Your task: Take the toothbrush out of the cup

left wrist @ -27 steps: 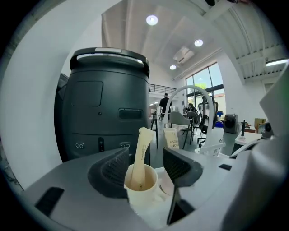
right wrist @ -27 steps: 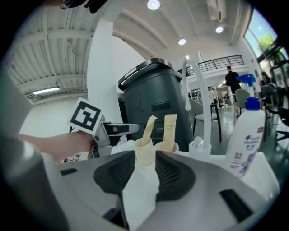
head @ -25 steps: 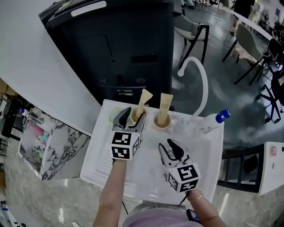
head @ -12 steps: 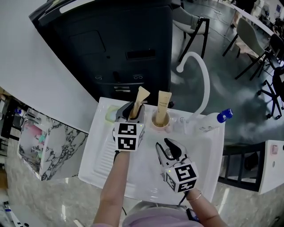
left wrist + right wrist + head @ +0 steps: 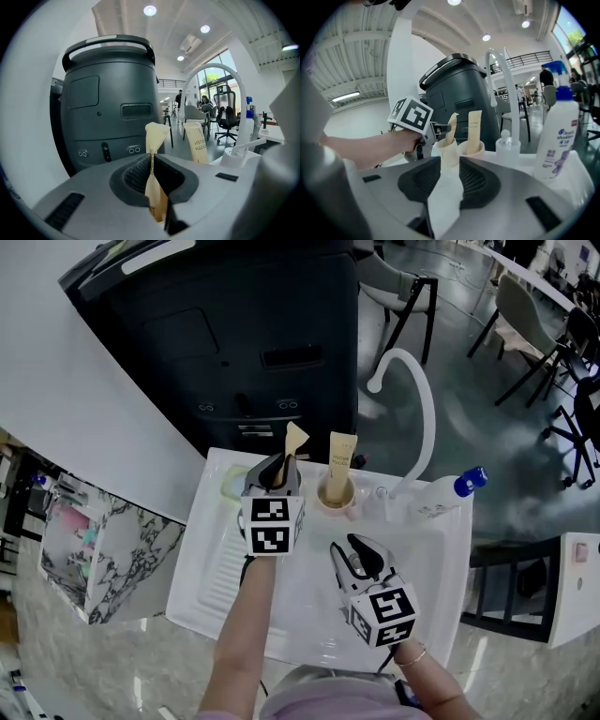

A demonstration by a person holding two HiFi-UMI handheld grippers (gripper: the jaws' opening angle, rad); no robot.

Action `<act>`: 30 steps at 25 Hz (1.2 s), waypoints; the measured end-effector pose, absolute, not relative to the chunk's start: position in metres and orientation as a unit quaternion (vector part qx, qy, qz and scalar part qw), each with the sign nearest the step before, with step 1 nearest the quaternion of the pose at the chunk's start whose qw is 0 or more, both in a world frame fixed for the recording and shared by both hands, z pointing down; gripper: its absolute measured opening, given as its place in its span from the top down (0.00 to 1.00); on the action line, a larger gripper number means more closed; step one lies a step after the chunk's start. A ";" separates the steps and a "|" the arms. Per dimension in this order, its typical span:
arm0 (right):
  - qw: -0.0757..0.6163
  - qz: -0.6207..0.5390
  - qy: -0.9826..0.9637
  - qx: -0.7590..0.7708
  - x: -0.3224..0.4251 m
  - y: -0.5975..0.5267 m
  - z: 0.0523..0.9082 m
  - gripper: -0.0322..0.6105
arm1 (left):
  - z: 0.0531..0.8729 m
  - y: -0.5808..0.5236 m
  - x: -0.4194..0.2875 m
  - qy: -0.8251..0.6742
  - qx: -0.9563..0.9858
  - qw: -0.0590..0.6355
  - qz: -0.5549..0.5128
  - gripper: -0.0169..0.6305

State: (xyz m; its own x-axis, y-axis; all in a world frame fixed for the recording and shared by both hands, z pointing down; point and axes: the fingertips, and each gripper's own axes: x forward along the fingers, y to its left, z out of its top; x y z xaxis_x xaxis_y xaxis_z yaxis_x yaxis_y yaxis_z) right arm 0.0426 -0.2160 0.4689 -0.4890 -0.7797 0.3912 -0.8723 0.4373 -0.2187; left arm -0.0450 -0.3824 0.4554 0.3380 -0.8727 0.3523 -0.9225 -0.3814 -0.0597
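Two cream cups stand at the back of the white sink (image 5: 309, 615), each with a paper-wrapped toothbrush upright in it. My left gripper (image 5: 280, 468) has just been closing and is shut on the left toothbrush (image 5: 293, 440), whose wrapper (image 5: 155, 136) is pinched flat between the pads. The left cup (image 5: 445, 150) is mostly hidden behind that gripper in the head view. The right cup (image 5: 337, 498) holds the other toothbrush (image 5: 340, 457). My right gripper (image 5: 361, 557) hovers over the basin, open; its jaws have just closed slightly with nothing between them.
A white curved faucet (image 5: 412, 399) rises right of the cups. A blue-capped bottle (image 5: 448, 495) stands at the sink's back right corner. A large dark bin (image 5: 253, 343) is just behind the sink. A pale green item (image 5: 232, 486) lies left of the cups.
The left gripper moved forward onto the left toothbrush and closed on its wrapper. The right gripper stayed over the basin.
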 end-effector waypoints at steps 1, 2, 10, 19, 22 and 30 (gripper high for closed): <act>0.117 0.198 -0.840 0.492 0.043 -0.216 0.468 0.75 | 0.453 -0.382 -0.045 -0.553 0.814 0.073 0.159 0.94; 0.116 0.197 -0.840 0.492 0.043 -0.215 0.468 0.75 | 0.449 -0.382 -0.046 -0.556 0.814 0.070 0.152 0.94; 0.111 0.189 -0.843 0.491 0.042 -0.211 0.459 0.75 | 0.394 -0.368 -0.054 -0.573 0.816 0.037 0.065 0.96; 0.102 0.173 -0.855 0.478 0.026 -0.199 0.442 0.75 | 0.333 -0.331 -0.084 -0.583 0.812 0.022 -0.011 0.96; 0.100 0.168 -0.862 0.468 0.017 -0.195 0.437 0.75 | 0.320 -0.317 -0.099 -0.591 0.806 0.022 -0.029 0.96; 0.096 0.158 -0.879 0.439 -0.011 -0.182 0.427 0.76 | 0.307 -0.265 -0.154 -0.623 0.781 0.025 -0.041 0.96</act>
State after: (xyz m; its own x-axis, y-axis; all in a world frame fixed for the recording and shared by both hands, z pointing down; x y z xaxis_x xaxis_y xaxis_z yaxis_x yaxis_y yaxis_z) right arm -0.0107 -0.1816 0.4270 -0.5965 -0.7415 0.3073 -0.8020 0.5653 -0.1928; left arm -0.1538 -0.2651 0.3066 0.2205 -0.9748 -0.0328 -0.9708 -0.2226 0.0895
